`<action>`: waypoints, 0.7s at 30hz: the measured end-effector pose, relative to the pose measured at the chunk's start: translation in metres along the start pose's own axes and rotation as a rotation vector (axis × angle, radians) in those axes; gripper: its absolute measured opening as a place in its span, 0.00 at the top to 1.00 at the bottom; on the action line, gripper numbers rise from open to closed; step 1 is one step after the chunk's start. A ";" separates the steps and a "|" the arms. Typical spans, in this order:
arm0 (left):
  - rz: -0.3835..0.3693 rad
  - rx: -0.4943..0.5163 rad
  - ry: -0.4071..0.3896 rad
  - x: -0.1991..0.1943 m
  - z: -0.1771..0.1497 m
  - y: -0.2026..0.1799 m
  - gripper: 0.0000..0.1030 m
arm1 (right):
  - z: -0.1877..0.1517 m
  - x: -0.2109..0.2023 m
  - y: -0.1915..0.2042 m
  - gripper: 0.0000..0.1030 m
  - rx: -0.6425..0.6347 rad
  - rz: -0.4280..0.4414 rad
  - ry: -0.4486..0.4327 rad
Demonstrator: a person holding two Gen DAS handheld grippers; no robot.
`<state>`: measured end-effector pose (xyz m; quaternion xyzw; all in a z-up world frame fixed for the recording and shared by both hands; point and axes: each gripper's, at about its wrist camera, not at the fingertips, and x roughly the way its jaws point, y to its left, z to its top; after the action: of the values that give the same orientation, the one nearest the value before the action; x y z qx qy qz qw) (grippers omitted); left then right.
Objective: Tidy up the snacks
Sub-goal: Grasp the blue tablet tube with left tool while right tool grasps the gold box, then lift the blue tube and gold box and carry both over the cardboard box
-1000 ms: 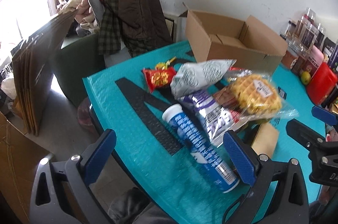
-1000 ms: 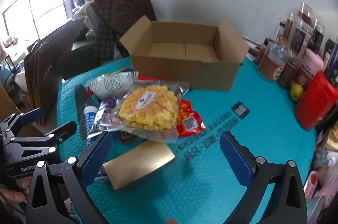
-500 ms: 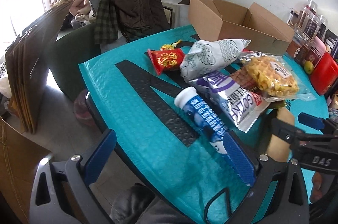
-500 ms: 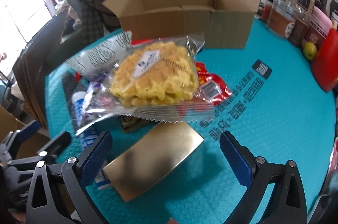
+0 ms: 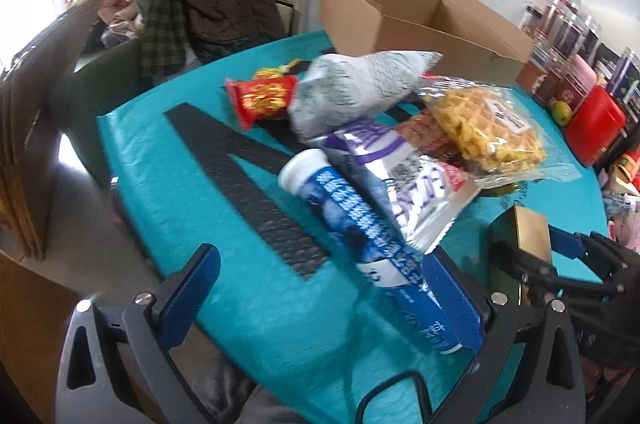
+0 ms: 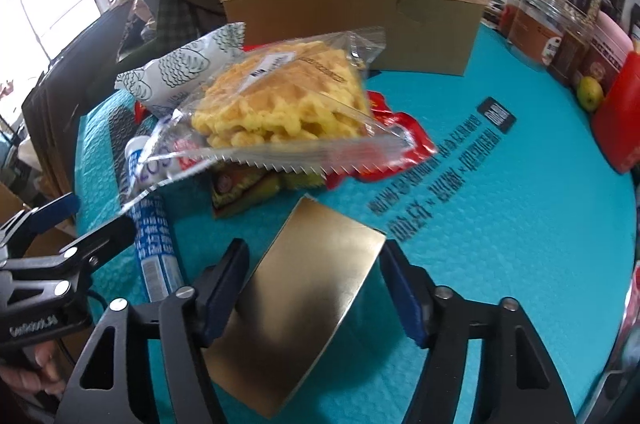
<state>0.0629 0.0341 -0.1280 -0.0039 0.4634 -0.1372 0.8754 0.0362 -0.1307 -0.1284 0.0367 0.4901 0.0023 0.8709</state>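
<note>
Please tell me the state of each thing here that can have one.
cardboard box: open, flaps up.
blue tube: capped, lying down.
waffle bag: sealed, atop the pile.
gold box: flat, gripped.
right gripper: fingers just closed on gold box.
left gripper: open, holding nothing.

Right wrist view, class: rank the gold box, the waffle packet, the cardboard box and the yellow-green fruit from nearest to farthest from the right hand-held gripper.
1. Gold box: between the right hand-held gripper jaws, which have just been closing.
2. Waffle packet: ahead, atop the snack pile.
3. Cardboard box and yellow-green fruit: box at the back, fruit far right; too close to call.
</note>
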 end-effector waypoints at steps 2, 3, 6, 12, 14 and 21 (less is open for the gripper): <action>0.032 0.035 -0.006 0.003 0.002 -0.007 0.00 | -0.006 -0.006 -0.003 0.44 -0.009 0.006 -0.015; 0.047 0.057 -0.011 0.005 0.003 -0.012 0.00 | -0.009 -0.008 -0.004 0.50 -0.013 0.004 -0.017; 0.061 0.079 0.004 0.012 0.005 -0.019 0.00 | -0.010 -0.010 -0.005 0.52 -0.022 -0.019 -0.025; 0.003 0.083 0.023 0.020 -0.004 -0.026 0.43 | -0.020 -0.006 -0.014 0.55 -0.007 -0.023 -0.012; 0.018 0.106 0.020 0.016 -0.008 -0.029 0.52 | -0.024 -0.008 -0.019 0.55 -0.002 -0.019 -0.017; -0.004 0.139 0.034 -0.003 -0.031 -0.035 0.61 | -0.036 -0.018 -0.035 0.57 0.008 -0.012 -0.026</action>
<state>0.0281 0.0054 -0.1382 0.0585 0.4677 -0.1710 0.8652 -0.0048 -0.1640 -0.1341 0.0374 0.4791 -0.0053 0.8770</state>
